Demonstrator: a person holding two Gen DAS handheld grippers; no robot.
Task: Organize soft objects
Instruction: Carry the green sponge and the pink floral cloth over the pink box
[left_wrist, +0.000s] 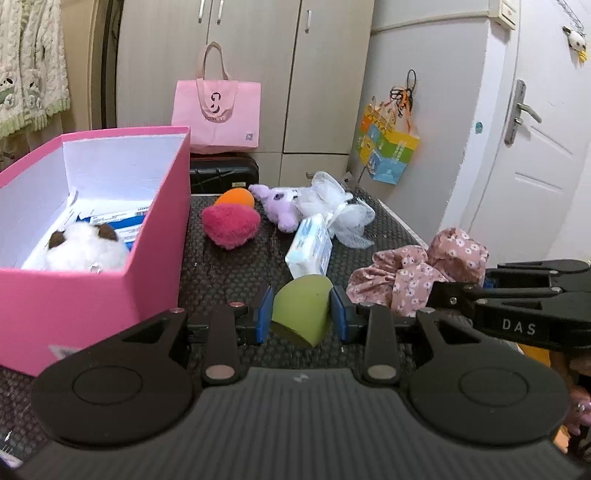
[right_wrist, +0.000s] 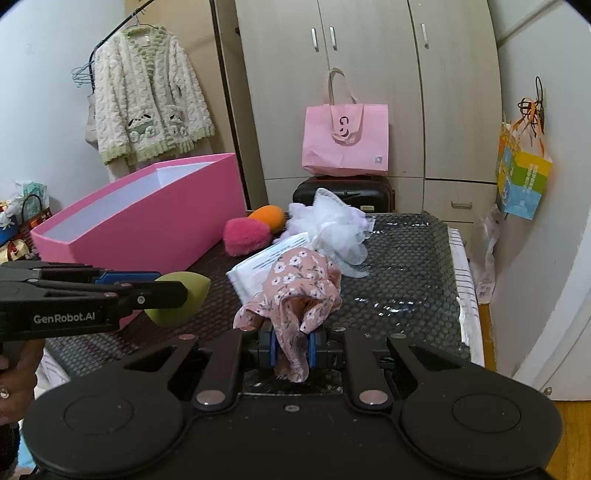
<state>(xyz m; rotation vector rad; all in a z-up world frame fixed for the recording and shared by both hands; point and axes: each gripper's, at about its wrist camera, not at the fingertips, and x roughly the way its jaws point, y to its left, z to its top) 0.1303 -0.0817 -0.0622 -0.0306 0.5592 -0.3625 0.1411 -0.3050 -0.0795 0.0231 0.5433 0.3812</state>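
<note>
My left gripper (left_wrist: 302, 314) is shut on a green sponge (left_wrist: 302, 308), held just above the dark mat; the sponge also shows in the right wrist view (right_wrist: 179, 299). My right gripper (right_wrist: 291, 349) is shut on a pink floral cloth (right_wrist: 295, 295), which also shows in the left wrist view (left_wrist: 417, 273). The open pink box (left_wrist: 92, 288) stands at the left and holds a white and brown plush (left_wrist: 86, 249). On the mat lie a magenta heart plush (left_wrist: 231, 225), an orange sponge (left_wrist: 235, 197), a purple plush (left_wrist: 277, 203), a white mesh pouf (left_wrist: 340, 208) and a tissue pack (left_wrist: 310, 247).
The dark mesh mat (right_wrist: 399, 266) covers the table, whose right edge nears a white door (left_wrist: 535, 129). A black case (right_wrist: 343, 192) with a pink tote bag (right_wrist: 345, 140) stands behind the table, before the wardrobe. A fluffy jacket (right_wrist: 147, 99) hangs at the left.
</note>
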